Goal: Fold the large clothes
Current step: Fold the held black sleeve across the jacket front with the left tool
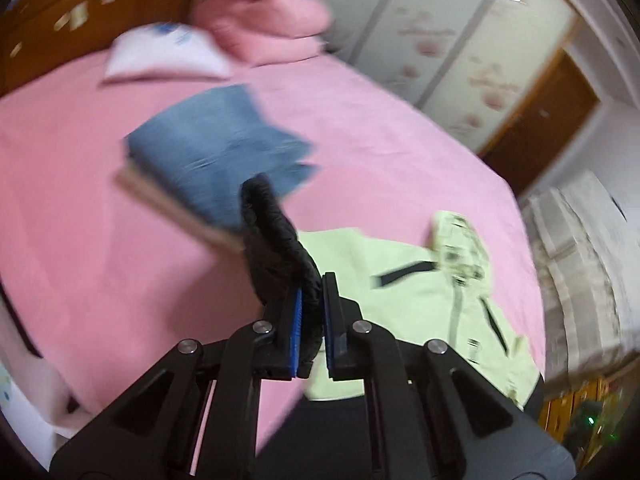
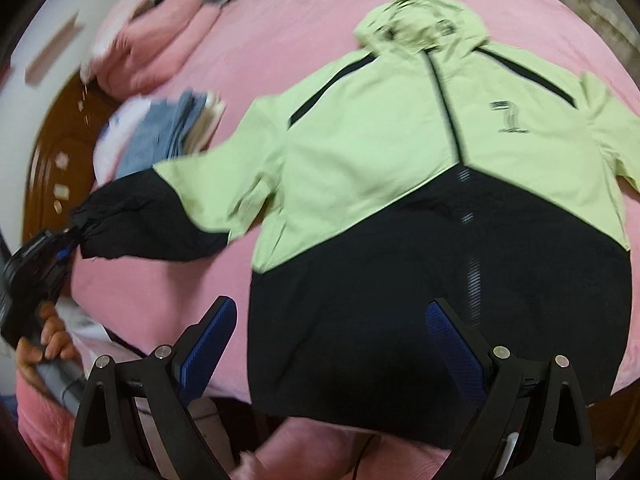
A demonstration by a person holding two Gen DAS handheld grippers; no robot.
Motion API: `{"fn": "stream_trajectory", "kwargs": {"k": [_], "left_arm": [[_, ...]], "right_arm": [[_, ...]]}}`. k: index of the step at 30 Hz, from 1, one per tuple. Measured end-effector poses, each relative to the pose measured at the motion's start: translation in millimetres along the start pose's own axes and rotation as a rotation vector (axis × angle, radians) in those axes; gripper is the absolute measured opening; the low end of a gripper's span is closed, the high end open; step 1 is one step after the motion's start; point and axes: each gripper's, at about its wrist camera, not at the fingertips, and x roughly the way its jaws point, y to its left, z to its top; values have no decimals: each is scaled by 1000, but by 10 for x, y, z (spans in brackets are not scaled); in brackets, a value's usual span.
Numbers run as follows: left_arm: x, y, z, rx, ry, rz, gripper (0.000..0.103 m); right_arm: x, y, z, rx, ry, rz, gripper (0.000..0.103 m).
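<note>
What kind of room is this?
Most likely a bedroom: a wide bed with a pink sheet, a wooden headboard, pink pillows piled by it, and a wardrobe along the wall.

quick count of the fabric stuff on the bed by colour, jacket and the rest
green and black jacket: 1
blue folded clothes: 1 stack; the number of pieces in it cannot be told
pink pillows or bedding at the headboard: 1 heap
white pillow: 1
total: 4
</note>
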Motion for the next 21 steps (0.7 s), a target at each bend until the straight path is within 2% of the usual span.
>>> {"fn": "stream_trajectory", "kwargs": {"k": [3, 7, 11, 16, 18, 19, 20, 21], "left_arm": [[63, -754, -4, 68, 18, -59, 6], [354, -1771, -221, 208, 86, -105, 6], [782, -2566, -475, 261, 169, -142, 6], [1365, -3418, -875, 353, 249, -153, 7], [1728, -3548, -996, 369, 309, -165, 13], [1904, -3601, -1092, 383, 369, -164, 23], [2047, -3664, -1173, 404, 437, -143, 43], [2221, -3662, -1274, 429, 500, -102, 51]], "right_arm": [[-181, -486, 157, 49, -44, -1, 97], [-407, -1171, 367, 143, -107, -9, 97], [-527, -1765, 519, 218, -147, -29, 97], [-456, -2226, 570, 282, -163, -37, 97], [-358, -2405, 584, 298, -154, -28, 97], [-293, -2451, 591, 298, -148, -23, 97], [-218, -2498, 592, 294, -141, -18, 97], [-124, -2517, 588, 284, -132, -10, 97]]}}
